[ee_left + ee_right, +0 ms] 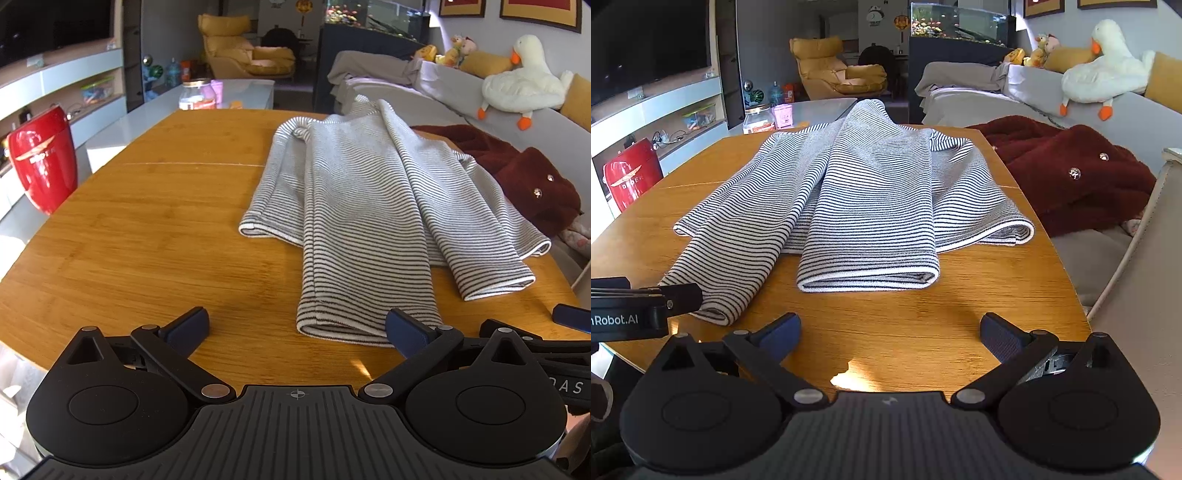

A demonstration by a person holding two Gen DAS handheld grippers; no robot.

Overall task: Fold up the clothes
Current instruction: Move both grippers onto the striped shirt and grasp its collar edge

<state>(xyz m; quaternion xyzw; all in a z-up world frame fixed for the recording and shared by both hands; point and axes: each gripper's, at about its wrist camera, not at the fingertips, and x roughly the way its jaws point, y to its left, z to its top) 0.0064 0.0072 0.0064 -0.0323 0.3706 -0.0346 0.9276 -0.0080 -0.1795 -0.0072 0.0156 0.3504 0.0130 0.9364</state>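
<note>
left tool (297,326) wide open, empty | right tool (890,332) wide open, empty | one striped garment (871,199) | one table (960,325)

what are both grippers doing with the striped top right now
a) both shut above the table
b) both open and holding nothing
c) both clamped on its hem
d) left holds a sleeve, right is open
b: the left gripper and right gripper both have their fingers spread with nothing between them, while the striped top lies on the wooden table.

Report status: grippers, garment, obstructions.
Left gripper and right gripper open, empty. Grey-and-white striped knit garment part-folded on round wooden table. Dark red fleece garment beside, clear.
</note>
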